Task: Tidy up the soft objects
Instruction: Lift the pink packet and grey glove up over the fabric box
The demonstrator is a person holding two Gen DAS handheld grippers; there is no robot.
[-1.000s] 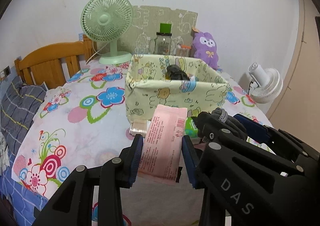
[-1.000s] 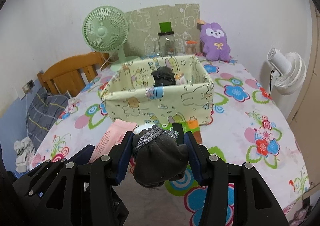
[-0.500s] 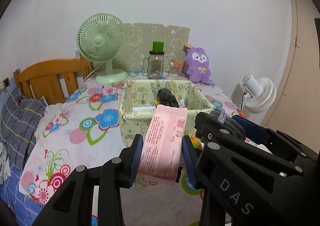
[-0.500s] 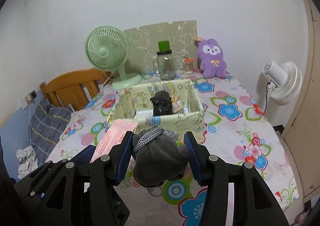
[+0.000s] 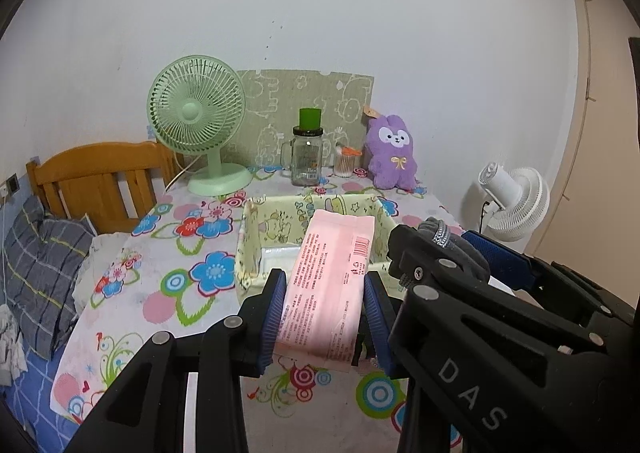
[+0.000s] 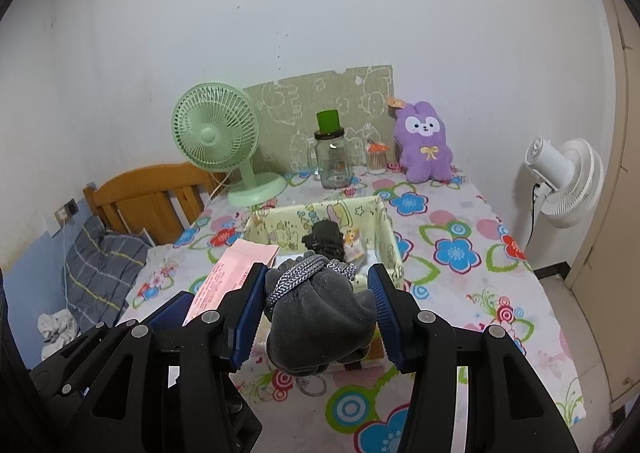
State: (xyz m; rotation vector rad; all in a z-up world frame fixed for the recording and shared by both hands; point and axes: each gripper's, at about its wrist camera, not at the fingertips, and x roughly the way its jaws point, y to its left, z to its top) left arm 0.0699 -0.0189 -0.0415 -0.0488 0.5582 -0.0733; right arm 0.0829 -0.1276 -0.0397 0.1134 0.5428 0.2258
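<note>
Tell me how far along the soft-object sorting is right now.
Partly done. A black soft item and a flat white pack already lie in the yellow fabric box. In hand: the left gripper clamps a pink packet, and the right gripper clamps a grey glove bundle, both held in front of the box. Left: drop both in.

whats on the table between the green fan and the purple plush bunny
A glass jar with a green lid and a small orange-topped container stand between the green fan and the purple plush bunny, clearest in the right wrist view.
</note>
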